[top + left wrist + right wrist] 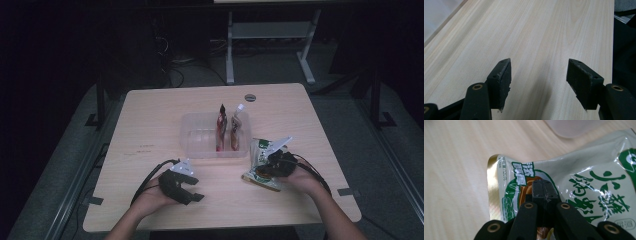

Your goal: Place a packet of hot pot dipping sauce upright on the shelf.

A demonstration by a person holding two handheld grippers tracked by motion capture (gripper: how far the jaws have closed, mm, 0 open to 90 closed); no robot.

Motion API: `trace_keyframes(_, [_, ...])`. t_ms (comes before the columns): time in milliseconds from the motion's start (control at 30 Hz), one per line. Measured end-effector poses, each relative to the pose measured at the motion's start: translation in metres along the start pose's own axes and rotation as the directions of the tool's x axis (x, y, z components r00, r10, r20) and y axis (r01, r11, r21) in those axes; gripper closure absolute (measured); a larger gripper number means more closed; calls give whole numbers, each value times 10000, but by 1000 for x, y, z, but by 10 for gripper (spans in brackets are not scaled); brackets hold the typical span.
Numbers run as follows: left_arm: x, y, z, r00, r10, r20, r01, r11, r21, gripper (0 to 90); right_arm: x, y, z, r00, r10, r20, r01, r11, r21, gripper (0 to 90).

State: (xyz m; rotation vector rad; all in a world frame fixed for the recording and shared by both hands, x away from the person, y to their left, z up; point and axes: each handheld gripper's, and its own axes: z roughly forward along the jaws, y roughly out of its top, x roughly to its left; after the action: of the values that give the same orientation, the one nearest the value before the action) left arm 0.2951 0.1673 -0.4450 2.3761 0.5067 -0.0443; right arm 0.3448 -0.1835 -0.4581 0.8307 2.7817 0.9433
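Looking down from the high view, the wooden table (150, 125) carried a clear plastic tray (192, 135) near its middle, with two slim sachets (221, 127) standing upright in the tray's right part, side by side. Just to the right of the tray, near the table's front right, a green-and-white snack pouch (259, 159) lay partly raised off the wood, held by the right gripper (274, 165) in the person's right hand (305, 182). The left gripper (187, 192), held in the left hand (150, 200), rested low over bare wood at the front left, well apart from the tray and the pouch, with black cables trailing back from both grippers.

The left gripper view showed its two black jaws spread wide with nothing between them, only pale wood grain of the table beneath and ahead.

The right gripper view showed the jaws pressed together on the snack pouch (584, 182), clamped at a spot near its gold-edged end, over the printed picture in the green ring. The pouch's glossy film wrinkled around the grip, and green characters ran across its face. A corner of the clear plastic tray (571, 127) sat just beyond the pouch at the top of that view.
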Motion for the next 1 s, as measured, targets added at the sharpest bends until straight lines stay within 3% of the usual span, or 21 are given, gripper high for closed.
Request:
trace_keyframes(400, [0, 0, 0, 10000, 3, 31, -3, 10000, -14, 363, 26, 14, 12, 9918, -1027, -755, 1031, 9947, 7, 900])
trace_keyframes(433, [0, 0, 0, 10000, -3, 31, 3, 10000, -19, 363, 28, 15, 14, 9880, -1338, -771, 1338, 9910, -51, 900])
trace_keyframes(1000, [0, 0, 0, 10000, 2, 54, -2, 10000, 3, 363, 54, 35, 34, 9705, -2165, -1063, 2140, 9762, -349, 900])
